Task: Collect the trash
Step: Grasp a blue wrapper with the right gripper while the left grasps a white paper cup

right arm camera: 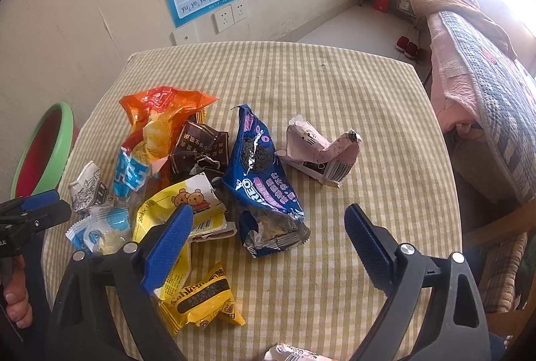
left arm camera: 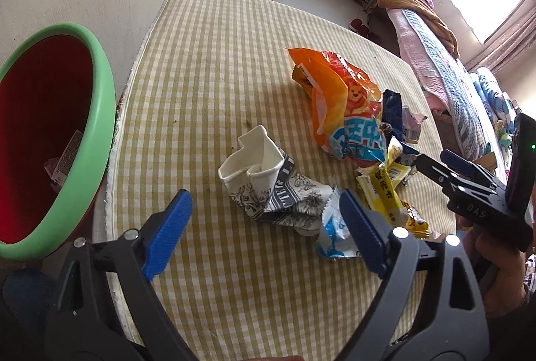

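Both grippers (left arm camera: 264, 233) (right arm camera: 271, 240) spread wide, empty; wrappers (right arm camera: 264, 173) piled btwn, bin (left arm camera: 100, 99) left.

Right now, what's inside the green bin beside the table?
The green bin shows a red inside with one or two small wrappers low down. Its bottom is hidden by the near rim.

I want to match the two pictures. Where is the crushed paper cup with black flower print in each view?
Left wrist view: crushed paper cup at centre, between the gripper's fingers.
Right wrist view: crushed paper cup at left edge of the pile.
Shared landmark: green-rimmed bin, left of the table.
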The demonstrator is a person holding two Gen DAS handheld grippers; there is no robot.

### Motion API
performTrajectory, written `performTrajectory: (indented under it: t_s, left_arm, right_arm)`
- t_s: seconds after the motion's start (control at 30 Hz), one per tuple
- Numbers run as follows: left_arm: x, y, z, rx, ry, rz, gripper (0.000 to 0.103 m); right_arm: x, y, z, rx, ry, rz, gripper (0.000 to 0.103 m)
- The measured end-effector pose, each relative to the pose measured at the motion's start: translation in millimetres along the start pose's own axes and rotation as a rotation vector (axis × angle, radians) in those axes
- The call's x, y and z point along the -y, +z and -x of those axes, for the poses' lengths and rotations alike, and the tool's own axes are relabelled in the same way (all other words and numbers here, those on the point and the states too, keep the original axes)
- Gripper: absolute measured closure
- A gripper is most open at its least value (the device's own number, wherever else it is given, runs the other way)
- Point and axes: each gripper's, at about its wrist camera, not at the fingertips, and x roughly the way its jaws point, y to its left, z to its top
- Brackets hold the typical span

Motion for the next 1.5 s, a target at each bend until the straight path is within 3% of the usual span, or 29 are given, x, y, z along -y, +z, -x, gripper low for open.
performTrajectory:
  t_s: [0.17,0.27,0.33,0.43,0.53,0.57,0.67,1.17,1.5]
  left_arm:
    - [-3,4,-15,-0.028,0.002,0.023,0.024]
    - [-7,6,-23,-0.044,-0.012,0.052,0.036]
    - [-10,6,-27,-0.061,-0.015,0.071,0.05]
    - [-13,7,-29,-0.061,-0.02,0.091,0.061]
    - [-15,8,-27,-0.056,-0.025,0.1,0.071]
    - [-14,8,-26,-0.055,-0.025,0.098,0.072]
    - [-12,8,-23,-0.047,-0.024,0.087,0.074]
    - [7,9,15,0.069,0.04,-0.014,0.074]
    - [4,6,41,0.135,0.069,-0.012,0.074]
  right_arm:
    - [1,2,-15,-0.019,-0.001,0.009,0.023]
    - [2,3,-22,-0.035,-0.002,0.016,0.035]
    - [3,2,-26,-0.044,-0.003,0.02,0.042]
    - [5,1,-31,-0.055,0.004,0.019,0.053]
    - [7,0,-33,-0.054,0.002,0.019,0.073]
    - [8,0,-32,-0.052,-0.002,0.019,0.084]
    - [11,2,-29,-0.042,0.005,0.009,0.095]
    - [8,6,6,0.032,0.03,0.001,0.098]
    - [-4,3,28,0.069,0.035,0.022,0.098]
